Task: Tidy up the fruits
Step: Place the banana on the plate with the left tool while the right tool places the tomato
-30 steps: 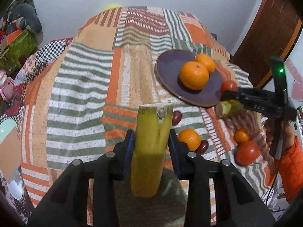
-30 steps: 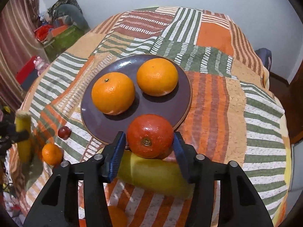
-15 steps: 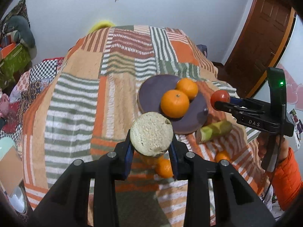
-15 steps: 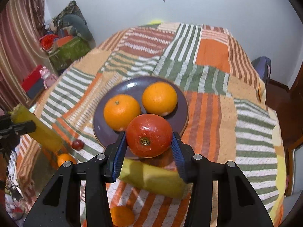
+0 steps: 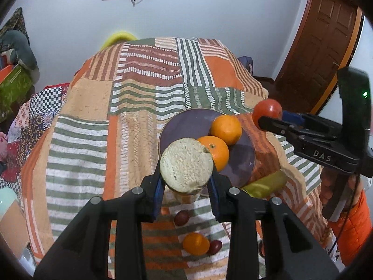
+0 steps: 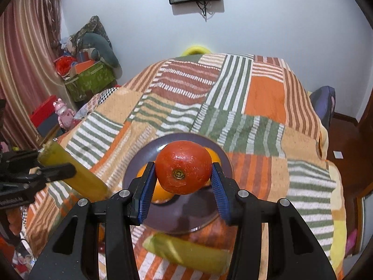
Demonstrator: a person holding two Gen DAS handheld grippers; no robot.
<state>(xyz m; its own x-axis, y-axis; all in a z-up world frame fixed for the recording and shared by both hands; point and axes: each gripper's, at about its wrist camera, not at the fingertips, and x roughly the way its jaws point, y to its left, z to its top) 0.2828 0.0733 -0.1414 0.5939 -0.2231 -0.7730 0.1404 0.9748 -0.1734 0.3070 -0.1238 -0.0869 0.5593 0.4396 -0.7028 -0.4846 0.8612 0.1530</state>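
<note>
Right wrist view: red fruit (image 6: 183, 166) clamped in right claw (image 6: 183, 182) above plate (image 6: 186, 219).

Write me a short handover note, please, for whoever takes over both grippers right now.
Left hand-held gripper: shut on a yellow-green stalk piece, held in the air.
Right hand-held gripper: shut on a red tomato, held above the plate.
Done: two oranges on the plate.
Left: a second stalk piece, a small orange and two dark red fruits lie on the blanket.
</note>
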